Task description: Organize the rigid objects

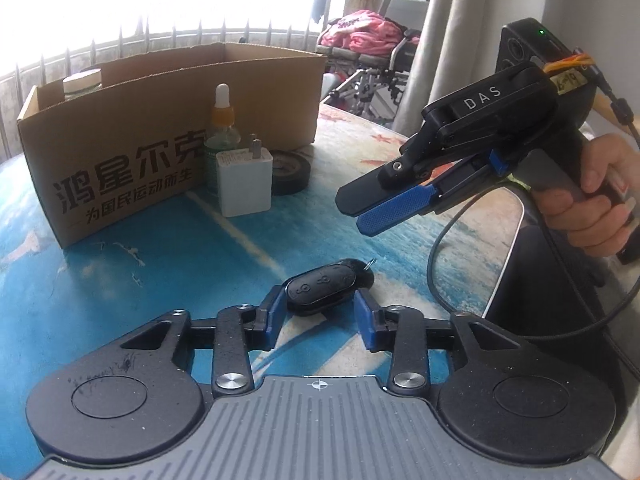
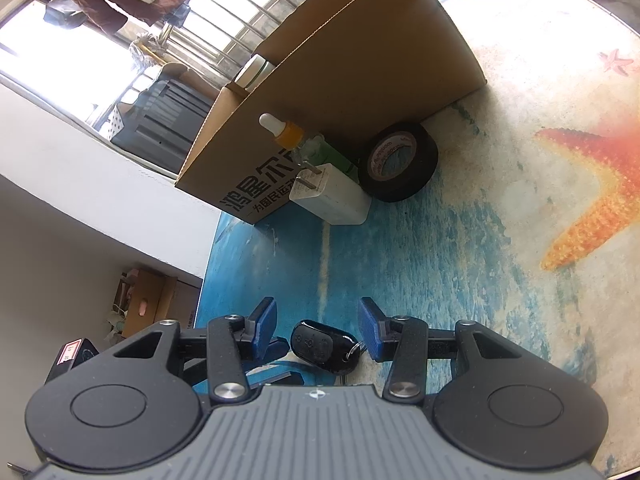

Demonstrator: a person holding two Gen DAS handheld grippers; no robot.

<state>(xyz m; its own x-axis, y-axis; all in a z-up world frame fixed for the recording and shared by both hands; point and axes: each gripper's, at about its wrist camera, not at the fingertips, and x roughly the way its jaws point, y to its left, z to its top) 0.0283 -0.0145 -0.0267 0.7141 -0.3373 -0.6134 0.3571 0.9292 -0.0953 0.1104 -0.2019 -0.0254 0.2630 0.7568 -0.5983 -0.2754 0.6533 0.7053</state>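
A black key fob (image 1: 320,288) lies on the sea-print table (image 1: 120,300), between the fingers of my left gripper (image 1: 320,316), which is open; the left pad sits close to the fob and the right pad stands clear of it. My right gripper (image 2: 318,312) hovers above the same fob (image 2: 324,344), open, with nothing gripped. From the left wrist view the right gripper (image 1: 352,214) hangs to the right, held by a hand (image 1: 588,208). Further back stand a white charger (image 1: 244,180), a dropper bottle (image 1: 222,120) and a black tape roll (image 1: 290,170).
An open cardboard box (image 1: 120,128) with a white-lidded jar (image 1: 82,84) inside stands behind the charger. The table's edge (image 1: 508,260) runs close on the right, with the right gripper's cable (image 1: 436,264) looping over it. A wheelchair (image 1: 360,36) with pink cloth stands beyond.
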